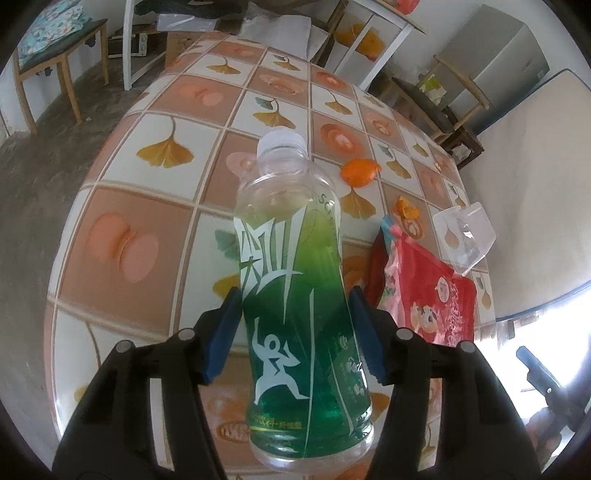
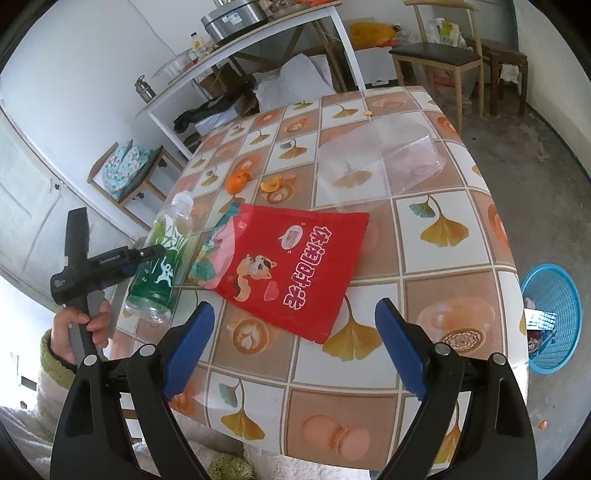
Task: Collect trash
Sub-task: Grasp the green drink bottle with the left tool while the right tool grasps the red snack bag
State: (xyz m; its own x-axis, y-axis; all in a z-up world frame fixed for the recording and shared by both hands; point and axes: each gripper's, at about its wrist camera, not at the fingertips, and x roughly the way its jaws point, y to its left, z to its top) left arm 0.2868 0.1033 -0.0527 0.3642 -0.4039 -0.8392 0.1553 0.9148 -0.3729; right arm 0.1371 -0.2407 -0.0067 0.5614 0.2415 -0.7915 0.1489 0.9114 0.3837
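My left gripper (image 1: 293, 317) is shut on an empty clear bottle (image 1: 295, 288) with a green label and holds it above the table's left edge; the bottle also shows in the right wrist view (image 2: 162, 254). My right gripper (image 2: 293, 332) is open and empty, above the near side of the table, just short of a red snack bag (image 2: 291, 266). The bag (image 1: 424, 295) lies flat. Beyond it are orange peels (image 2: 238, 181), (image 2: 271, 183) and a clear plastic container (image 2: 376, 158), also seen from the left wrist view (image 1: 463, 232).
The table (image 2: 443, 229) has a tiled leaf-pattern cloth. A blue trash basket (image 2: 552, 317) with some trash stands on the floor at the table's right. Chairs (image 2: 439, 55) and a white side table (image 2: 258, 33) stand behind.
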